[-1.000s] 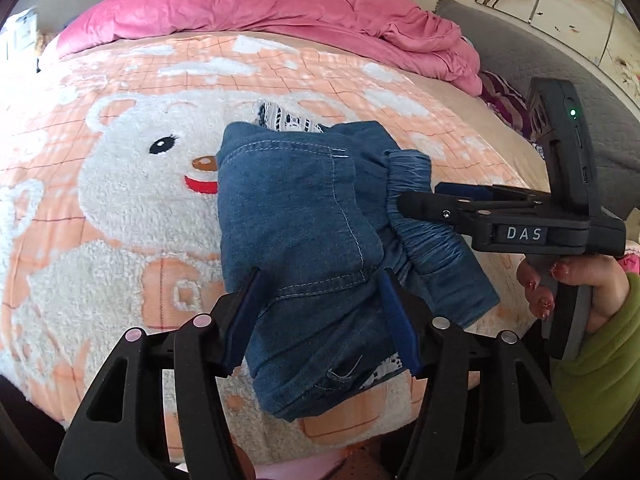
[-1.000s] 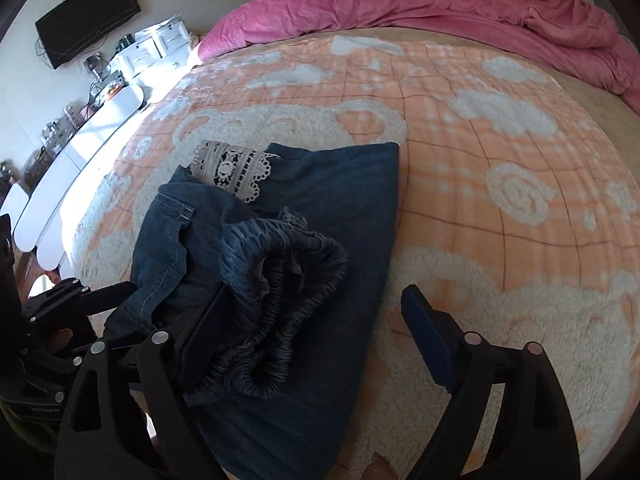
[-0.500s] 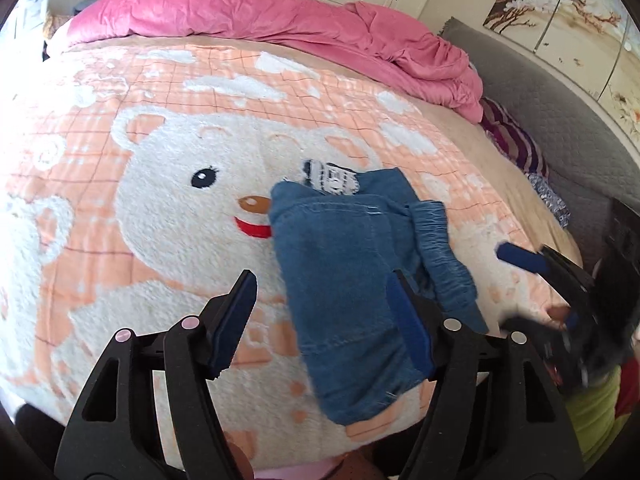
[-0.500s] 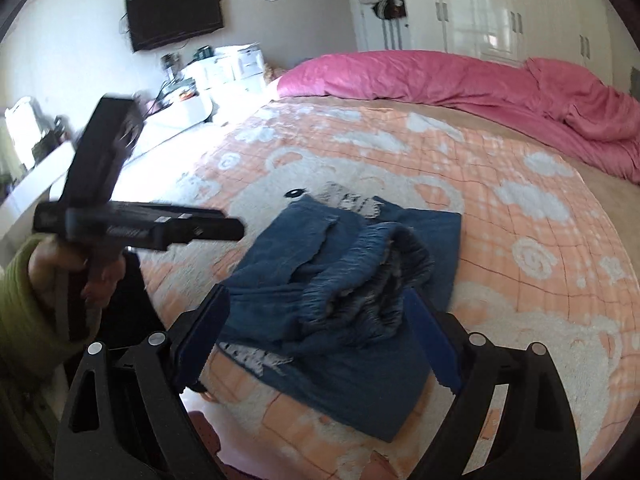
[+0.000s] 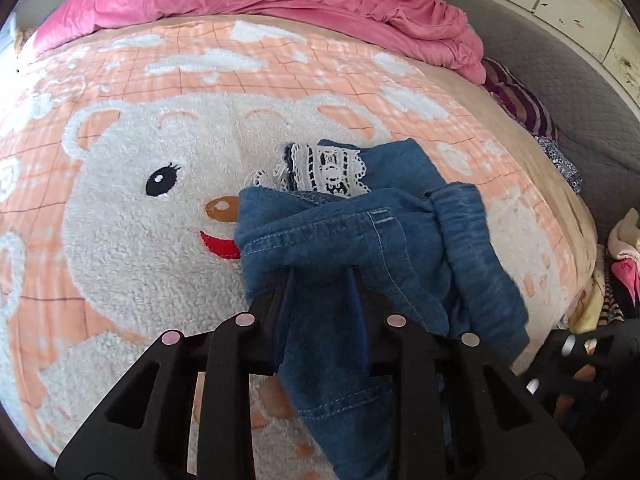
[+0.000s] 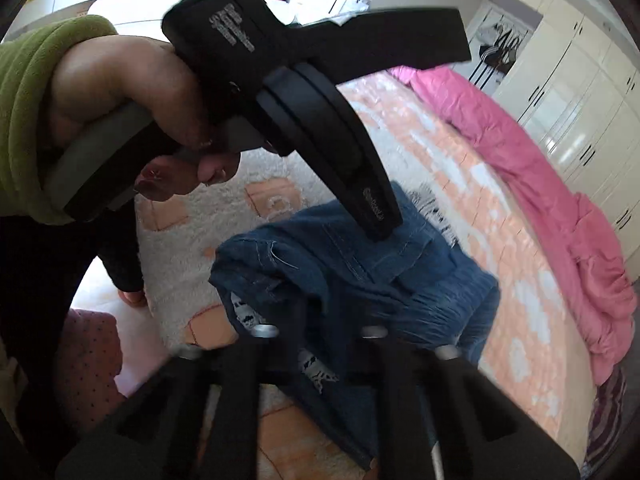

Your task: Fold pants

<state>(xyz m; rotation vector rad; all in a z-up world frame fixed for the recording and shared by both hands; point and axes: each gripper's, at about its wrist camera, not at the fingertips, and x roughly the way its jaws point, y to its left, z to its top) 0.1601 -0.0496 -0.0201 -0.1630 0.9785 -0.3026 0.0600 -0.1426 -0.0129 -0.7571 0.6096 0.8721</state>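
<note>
Pants (image 5: 360, 240) clamped in both grippers

Pants (image 5: 344, 248): matt blue denim cloth, white lace trim (image 5: 328, 168). Blanket (image 5: 132, 248): fuzzy fleece. Left gripper (image 5: 322, 292): matt black plastic.

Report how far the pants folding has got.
Done: the denim pants are already bunched into a compact bundle on the bear blanket, lace hem poking out. In hand: left tongs and right tongs both pinch the near edge. Left: laying that fabric over and flattening the bundle, which looks lumpy.
</note>
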